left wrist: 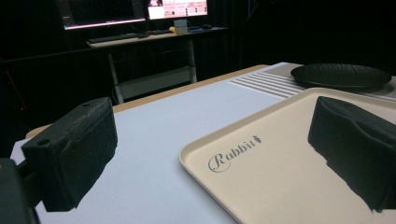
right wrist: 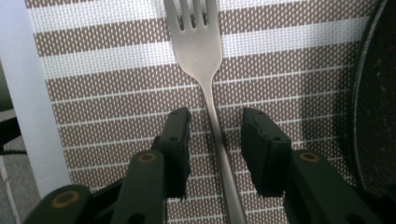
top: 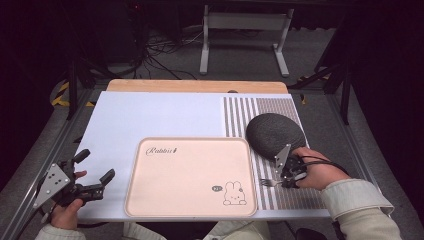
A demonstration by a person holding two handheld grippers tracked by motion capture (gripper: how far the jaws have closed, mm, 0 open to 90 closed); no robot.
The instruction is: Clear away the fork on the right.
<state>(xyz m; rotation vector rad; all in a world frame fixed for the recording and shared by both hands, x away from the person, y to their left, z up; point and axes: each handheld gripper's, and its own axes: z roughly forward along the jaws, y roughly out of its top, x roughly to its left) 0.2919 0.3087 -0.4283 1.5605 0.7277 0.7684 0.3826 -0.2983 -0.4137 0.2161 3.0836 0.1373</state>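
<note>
A metal fork [right wrist: 205, 70] lies flat on the striped placemat [right wrist: 116, 93] at the right of the counter [top: 150, 115], just beside a dark round plate [top: 274, 134] and right of the beige rabbit tray [top: 190, 175]. The right gripper [right wrist: 215, 128] straddles the fork's handle, its fingers [right wrist: 177, 135] apart on either side, neither pressing on it. The left gripper [top: 95, 172] hovers at the counter's left edge, fingers [left wrist: 74, 149] wide apart, holding nothing.

The fork [right wrist: 205, 60] handle's end runs off the right gripper view's bottom edge, its tine tips off the top
</note>
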